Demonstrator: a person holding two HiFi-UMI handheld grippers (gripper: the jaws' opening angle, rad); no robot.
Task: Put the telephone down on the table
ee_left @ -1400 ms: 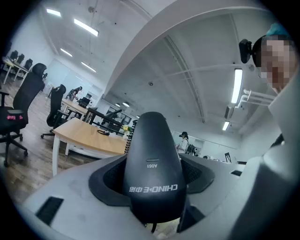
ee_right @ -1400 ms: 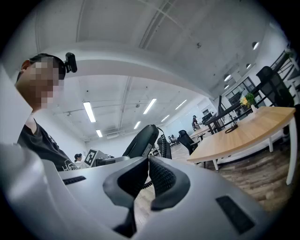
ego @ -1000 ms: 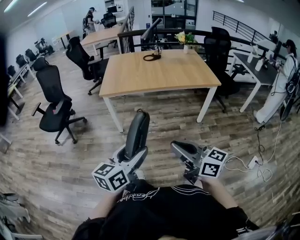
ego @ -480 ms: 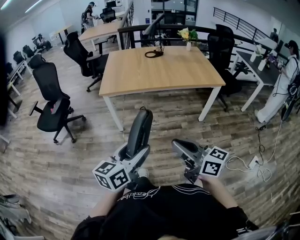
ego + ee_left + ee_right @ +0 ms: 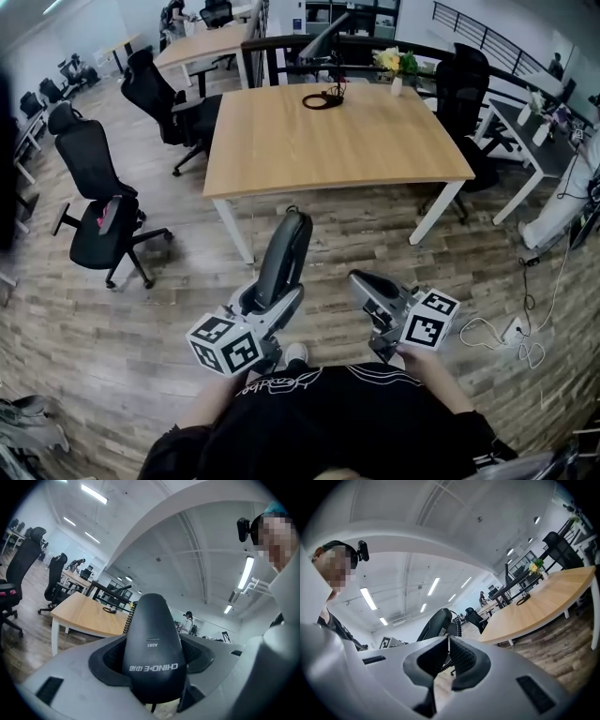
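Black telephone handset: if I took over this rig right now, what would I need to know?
Left tool: shut on the black telephone handset, which stands upright over the wood floor.
Right tool: shut, empty, beside it.
Light wooden table: ahead, out of reach for now.
Done: handset is in the grip.
Left to do: carry it to the table, lay it down, open the tool.

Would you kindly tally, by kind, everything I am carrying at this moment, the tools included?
Grippers: 2, the left gripper and the right gripper
Telephone: 1, the black telephone clamped upright in the left gripper; the right gripper's jaws are together on nothing
Total: 3
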